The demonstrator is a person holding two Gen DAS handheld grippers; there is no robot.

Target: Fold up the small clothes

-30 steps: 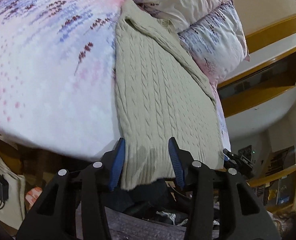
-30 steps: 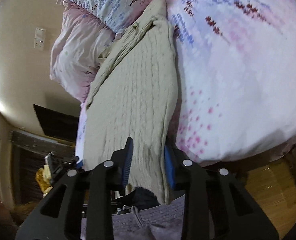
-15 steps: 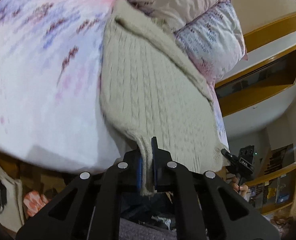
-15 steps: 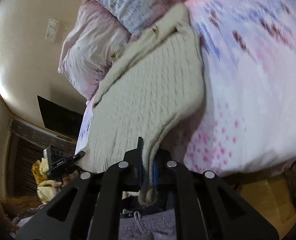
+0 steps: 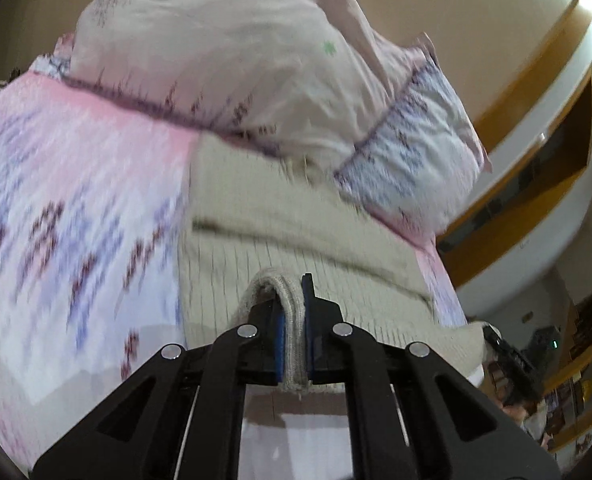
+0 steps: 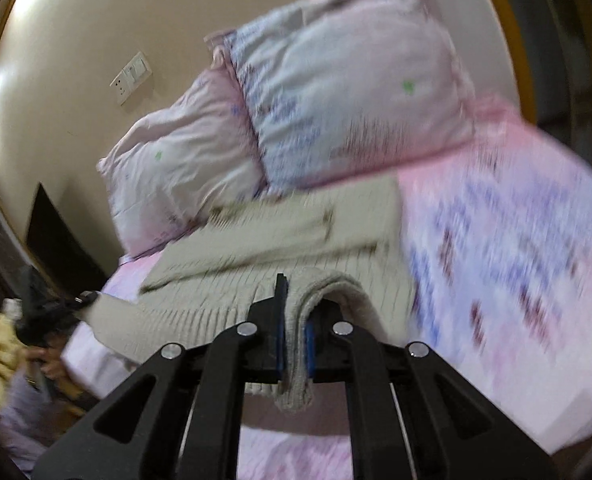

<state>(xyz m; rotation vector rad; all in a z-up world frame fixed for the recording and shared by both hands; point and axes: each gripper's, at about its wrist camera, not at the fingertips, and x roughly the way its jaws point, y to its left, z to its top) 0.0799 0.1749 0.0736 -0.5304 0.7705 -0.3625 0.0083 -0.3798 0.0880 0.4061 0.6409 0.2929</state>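
A beige cable-knit sweater [image 5: 296, 236] is seen lying on a bed with a pink and lilac floral cover [image 5: 76, 200], its far part next to two pillows [image 5: 236, 60] stacked against a cream wall. In the left wrist view only, a wooden wall trim and dark recess [image 5: 556, 128] are shown at the right, with shelving lower down; in the right wrist view only, a white wall switch plate [image 6: 131, 78] and a dark panel [image 6: 56, 232] beside the bed are shown at the left. The other gripper is glimpsed, blurred, at the edge of each view.

The left gripper [image 5: 294, 344] is closed narrowly on a doubled ribbed edge of the sweater, which is drawn up in a loop over the left finger. The right gripper [image 6: 294, 336] is likewise clamped on a bunched hem of the sweater [image 6: 296, 240], the fabric being draped over the right finger. Both grippers are held low over the bed and pointed toward the pillows, with the near part of the sweater lifted above the part lying flat
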